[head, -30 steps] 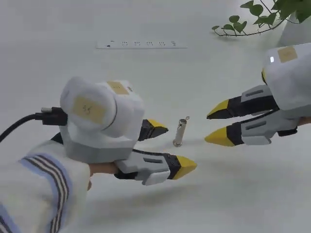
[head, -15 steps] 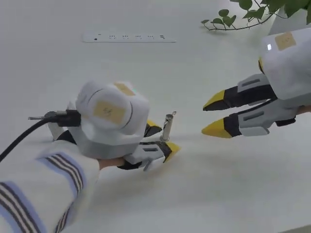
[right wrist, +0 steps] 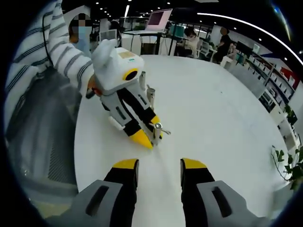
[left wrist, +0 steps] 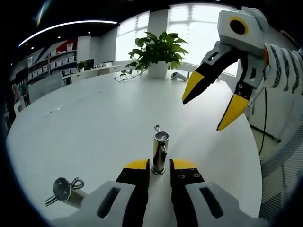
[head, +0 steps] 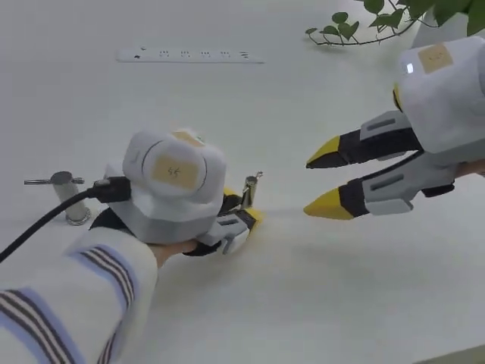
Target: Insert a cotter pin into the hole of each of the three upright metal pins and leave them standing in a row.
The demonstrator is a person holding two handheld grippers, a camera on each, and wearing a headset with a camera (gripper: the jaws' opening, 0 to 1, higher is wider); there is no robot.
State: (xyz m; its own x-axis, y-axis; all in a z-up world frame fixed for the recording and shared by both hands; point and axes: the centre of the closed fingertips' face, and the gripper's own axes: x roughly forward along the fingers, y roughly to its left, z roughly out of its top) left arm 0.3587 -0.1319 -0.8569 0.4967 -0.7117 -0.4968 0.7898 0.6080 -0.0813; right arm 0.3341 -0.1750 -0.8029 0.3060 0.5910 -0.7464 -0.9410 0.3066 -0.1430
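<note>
A small upright metal pin stands on the white table with a cotter pin through its top. My left gripper lies low on the table, its yellow tips shut on that pin's lower part. In the right gripper view the same pin sits at the left gripper's tips. A second upright metal pin, also holding a cotter pin, stands to the left behind that hand. My right gripper hovers open to the right, holding nothing.
A white power strip lies at the table's far side. A potted plant stands at the far right. A black cable trails from the left gripper. People and desks stand beyond the table in the right gripper view.
My left gripper has slid forward to the pin and its jaws have come together on the pin's lower part. The right gripper has stayed open at about the same place.
</note>
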